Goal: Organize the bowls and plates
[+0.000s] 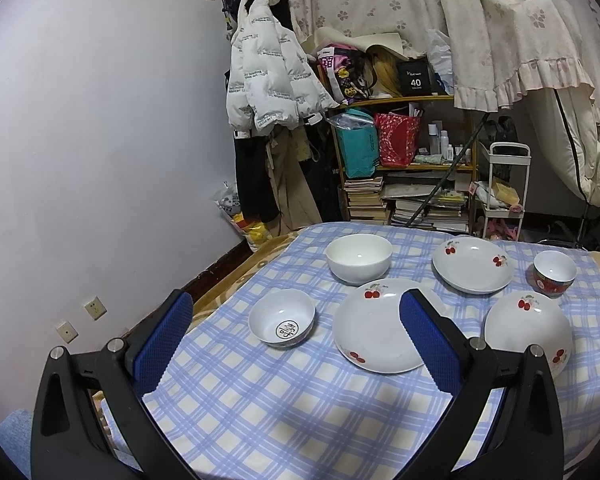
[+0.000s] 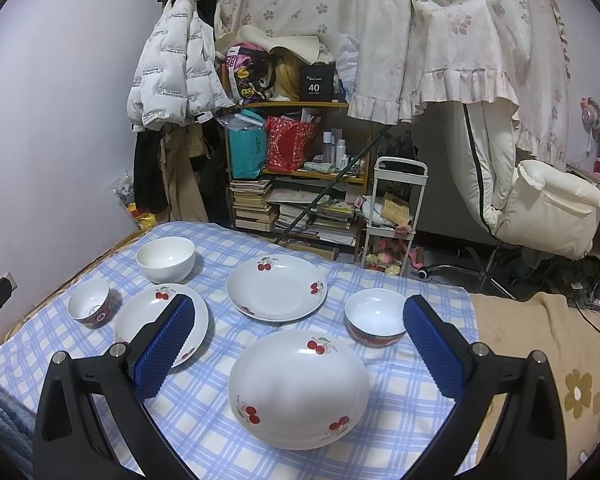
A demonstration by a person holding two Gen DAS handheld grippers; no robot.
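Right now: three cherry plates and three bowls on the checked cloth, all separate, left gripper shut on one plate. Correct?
Not quite. The left gripper is open and holds nothing, as the left wrist view shows. The rest stands: three cherry plates and three bowls, all separate.

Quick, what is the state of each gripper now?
Left gripper: open, holding nothing.
Right gripper: open, holding nothing.

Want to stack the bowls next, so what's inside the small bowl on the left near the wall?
The small bowl holds no food or dishes; only a round printed mark shows on its inner bottom. It sits on the checked cloth, which hides whatever is beneath.
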